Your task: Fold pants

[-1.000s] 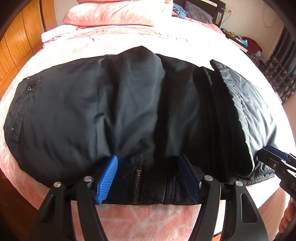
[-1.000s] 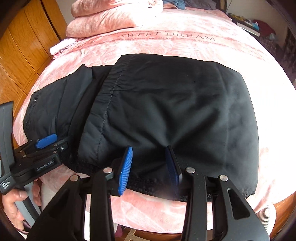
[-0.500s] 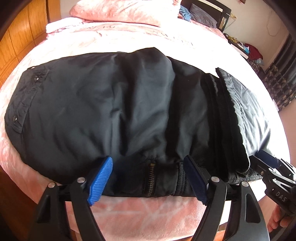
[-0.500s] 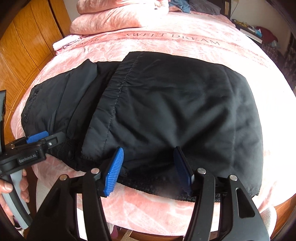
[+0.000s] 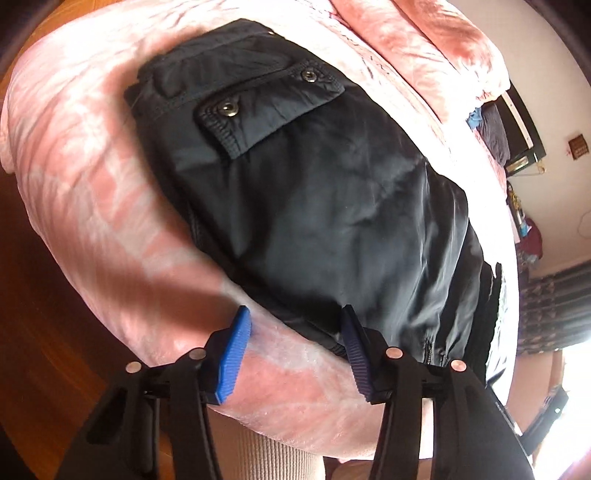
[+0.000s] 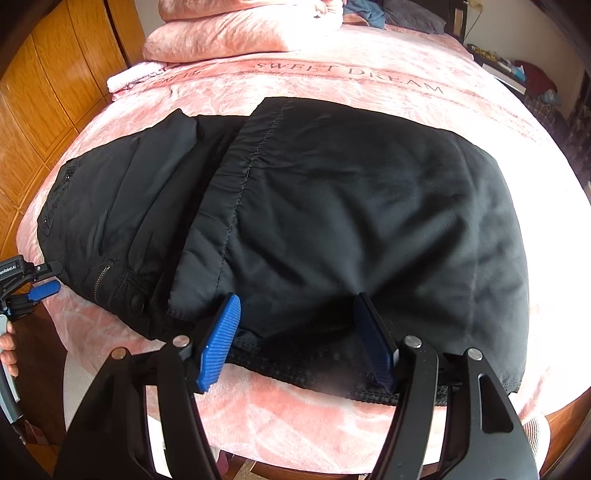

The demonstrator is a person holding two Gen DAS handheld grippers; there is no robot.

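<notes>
Both tools sit at the near edge of the black pants [image 6: 369,221] on the pink bed [image 6: 295,417]: left tool [image 5: 295,354] closing, right tool [image 6: 295,339] opening, neither gripping.

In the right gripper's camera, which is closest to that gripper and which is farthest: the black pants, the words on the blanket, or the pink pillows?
1. The black pants, right under the right gripper, whose jaws are opening over the near edge.
2. The SWEET DREAM words, beyond the pants on the blanket.
3. The pink pillows, at the bed's far end, upper left.
</notes>
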